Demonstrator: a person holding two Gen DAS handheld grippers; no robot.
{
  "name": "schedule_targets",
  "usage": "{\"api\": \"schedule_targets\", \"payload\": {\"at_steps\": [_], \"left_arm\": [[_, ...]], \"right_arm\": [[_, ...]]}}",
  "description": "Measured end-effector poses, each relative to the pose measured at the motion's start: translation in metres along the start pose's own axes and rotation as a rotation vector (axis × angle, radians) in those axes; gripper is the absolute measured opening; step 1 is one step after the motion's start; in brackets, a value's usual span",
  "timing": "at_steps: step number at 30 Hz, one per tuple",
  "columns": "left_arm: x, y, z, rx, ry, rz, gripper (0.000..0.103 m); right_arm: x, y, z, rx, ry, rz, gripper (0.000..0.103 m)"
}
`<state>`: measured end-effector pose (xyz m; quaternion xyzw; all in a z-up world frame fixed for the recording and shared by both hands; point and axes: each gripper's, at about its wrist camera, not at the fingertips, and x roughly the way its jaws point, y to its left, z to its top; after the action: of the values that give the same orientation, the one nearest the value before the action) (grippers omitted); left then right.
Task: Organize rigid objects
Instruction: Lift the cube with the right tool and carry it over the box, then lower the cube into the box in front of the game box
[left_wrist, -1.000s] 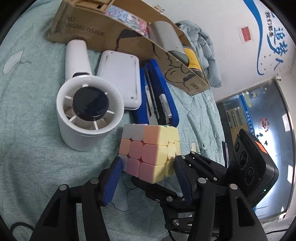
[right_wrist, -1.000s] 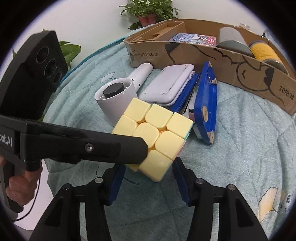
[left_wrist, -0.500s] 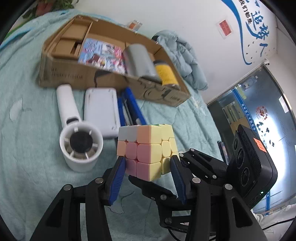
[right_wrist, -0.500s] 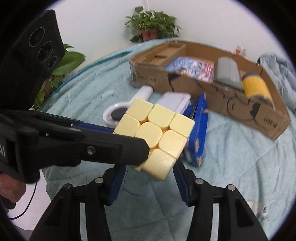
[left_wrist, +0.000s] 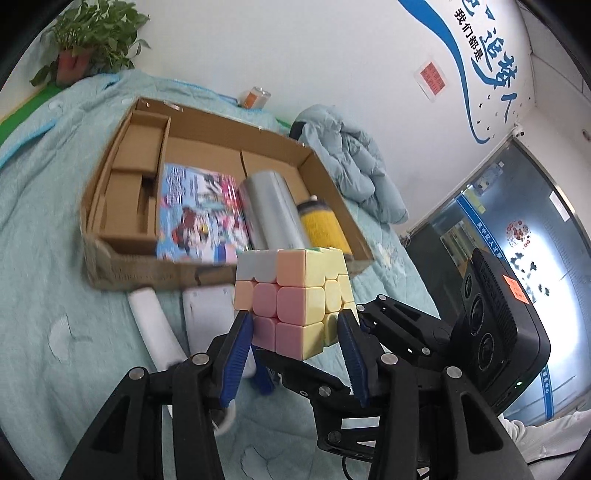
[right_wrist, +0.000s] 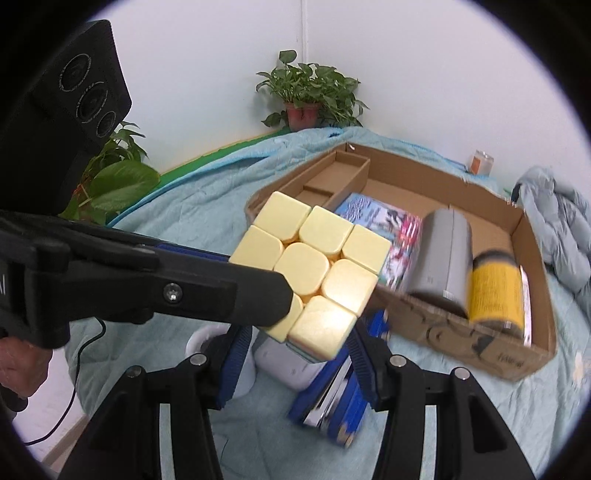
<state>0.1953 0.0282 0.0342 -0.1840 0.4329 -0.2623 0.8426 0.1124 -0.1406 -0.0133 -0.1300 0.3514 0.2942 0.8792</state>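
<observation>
- The pastel, rounded-tile puzzle cube (left_wrist: 295, 299) is in the air above the teal quilt (left_wrist: 44, 302), pinched on all four sides: the left gripper (left_wrist: 295, 354) clamps its lower part between blue pads, and the right gripper (right_wrist: 295, 354) closes on it crosswise.
- Risk: both grips catch only the bottom layer. If one lets go unevenly, the cube could twist or drop.
- Just below lie a white handheld fan (left_wrist: 155, 328), a white flat case (left_wrist: 207, 314) and a blue stapler (right_wrist: 332, 402); a fall would likely knock them.
- Further off, the shallow brown cardboard box (left_wrist: 110, 266) holds a colourful booklet (left_wrist: 199, 218), a grey cylinder (left_wrist: 273, 214) and a yellow can (left_wrist: 321, 225). Free floor looks scarce, so the cube may clip the near wall or land on the booklet.
</observation>
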Motion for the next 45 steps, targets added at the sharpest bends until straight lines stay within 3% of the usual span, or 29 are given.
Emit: {"api": "schedule_targets", "payload": {"at_steps": [6, 20, 21, 23, 29, 33, 36, 38, 40, 42, 45], "left_arm": [[0.012, 0.017, 0.044, 0.005, 0.004, 0.023, 0.045], [0.073, 0.102, 0.087, -0.148, 0.077, 0.043, 0.044], [0.077, 0.108, 0.086, -0.162, 0.090, 0.046, 0.043], [0.083, 0.116, 0.084, -0.172, 0.113, 0.070, 0.028], [0.077, 0.128, 0.081, -0.198, 0.112, 0.035, 0.028], [0.063, 0.121, 0.104, -0.166, 0.049, 0.022, 0.028], [0.070, 0.121, 0.125, -0.145, 0.045, 0.041, 0.028], [0.084, 0.125, 0.138, -0.153, 0.074, 0.046, 0.028], [0.101, 0.127, 0.147, -0.144, 0.118, 0.072, 0.028], [0.117, 0.126, 0.152, -0.118, 0.153, 0.098, 0.028], [0.132, 0.130, 0.150, -0.146, 0.170, 0.160, 0.027]], "right_arm": [[0.023, -0.009, 0.037, -0.037, 0.010, -0.036, 0.051], [0.111, -0.041, 0.063, 0.031, 0.163, 0.070, 0.051], [0.116, -0.042, 0.063, 0.041, 0.175, 0.074, 0.051], [0.125, -0.043, 0.060, 0.067, 0.203, 0.069, 0.051], [0.103, -0.058, 0.053, 0.156, 0.169, 0.116, 0.051], [0.074, -0.071, 0.055, 0.208, 0.107, 0.150, 0.051], [0.060, -0.086, 0.064, 0.276, 0.053, 0.151, 0.051], [0.060, -0.095, 0.070, 0.333, 0.034, 0.111, 0.045], [0.071, -0.099, 0.074, 0.367, 0.060, 0.077, 0.029], [0.087, -0.098, 0.072, 0.382, 0.098, 0.071, 0.020], [0.094, -0.096, 0.063, 0.401, 0.077, 0.086, 0.020]]}}
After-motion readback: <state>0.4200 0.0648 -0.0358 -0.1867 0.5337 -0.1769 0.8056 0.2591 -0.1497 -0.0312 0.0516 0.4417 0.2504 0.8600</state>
